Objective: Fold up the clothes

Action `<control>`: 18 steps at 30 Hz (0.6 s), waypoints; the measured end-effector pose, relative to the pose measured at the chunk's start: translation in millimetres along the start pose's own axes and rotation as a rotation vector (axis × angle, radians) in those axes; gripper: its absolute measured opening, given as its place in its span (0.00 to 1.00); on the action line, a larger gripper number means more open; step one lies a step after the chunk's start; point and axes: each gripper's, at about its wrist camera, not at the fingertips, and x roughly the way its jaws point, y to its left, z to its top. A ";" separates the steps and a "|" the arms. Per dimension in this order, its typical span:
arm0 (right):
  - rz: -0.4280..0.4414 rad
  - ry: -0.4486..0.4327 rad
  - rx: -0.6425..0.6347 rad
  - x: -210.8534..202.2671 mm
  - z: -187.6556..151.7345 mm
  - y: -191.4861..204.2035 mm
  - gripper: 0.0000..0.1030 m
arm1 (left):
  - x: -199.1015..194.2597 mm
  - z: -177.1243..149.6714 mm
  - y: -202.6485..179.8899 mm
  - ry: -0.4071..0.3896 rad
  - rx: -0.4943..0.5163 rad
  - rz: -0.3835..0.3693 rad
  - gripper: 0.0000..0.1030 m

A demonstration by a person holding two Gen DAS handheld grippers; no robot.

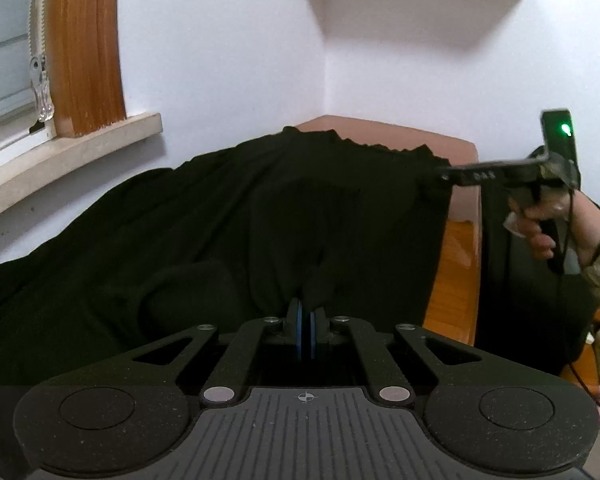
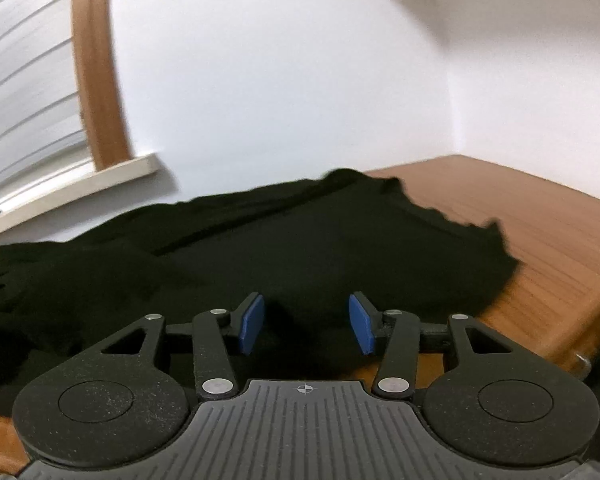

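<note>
While garment [image 1: 220, 220] covers table [image 2: 540, 220], windowsill [image 1: 72, 152] beside.

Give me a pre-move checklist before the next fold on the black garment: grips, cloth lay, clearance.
1. Left gripper shut on the black garment: ok, a fold of cloth sits between the blue pads.
2. Right gripper free of cloth: ok, jaws open, nothing between the pads.
3. Garment lying flat: not ok, it is bunched and wrinkled near the left grip.
4. Garment fully on the wooden table: not ok, one edge hangs off the side in the left wrist view.
5. Table beyond the garment clear: ok on the far right; the left side is hidden by cloth, cannot tell.
</note>
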 end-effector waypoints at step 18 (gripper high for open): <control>-0.197 -0.015 -0.109 8.9 31.5 16.6 0.53 | -2.3 1.2 0.7 -0.020 -0.011 0.003 0.04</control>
